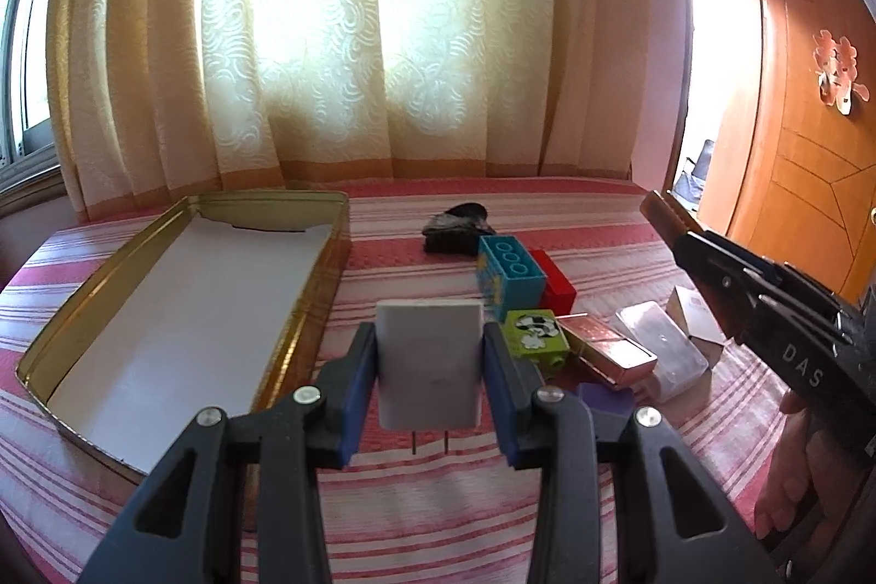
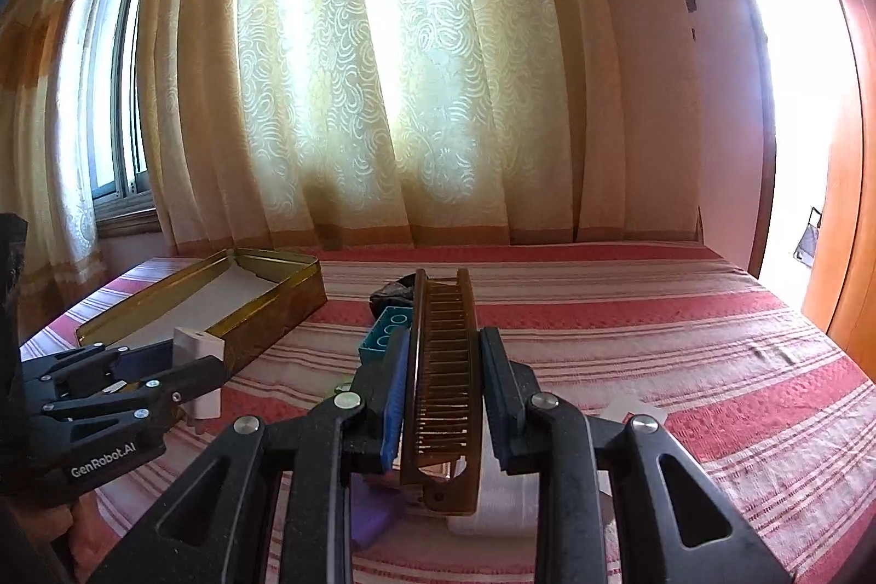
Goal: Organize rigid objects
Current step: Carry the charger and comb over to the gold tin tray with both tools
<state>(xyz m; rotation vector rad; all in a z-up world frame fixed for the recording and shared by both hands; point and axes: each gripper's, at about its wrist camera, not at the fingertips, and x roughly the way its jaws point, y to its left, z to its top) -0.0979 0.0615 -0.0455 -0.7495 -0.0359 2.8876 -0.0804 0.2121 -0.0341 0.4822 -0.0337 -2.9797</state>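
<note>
My left gripper [image 1: 428, 348] is shut on a white plug adapter [image 1: 430, 365], prongs down, held above the striped bed just right of the open gold tin [image 1: 306, 327]. It also shows in the right wrist view [image 2: 200, 368] beside the tin [image 2: 274, 310]. My right gripper [image 2: 442, 365] is shut on a brown folding comb [image 2: 444, 381], held above the pile of objects. The comb's tip [image 1: 660, 214] shows at the right of the left wrist view.
On the bed lie a blue brick [image 1: 509, 275], a red block [image 1: 555, 283], a green block [image 1: 534, 335], a pink metallic case [image 1: 607, 348], a clear plastic box [image 1: 660, 348], a purple block [image 1: 605, 398] and a dark object [image 1: 457, 228]. An orange door [image 1: 810, 135] stands at the right.
</note>
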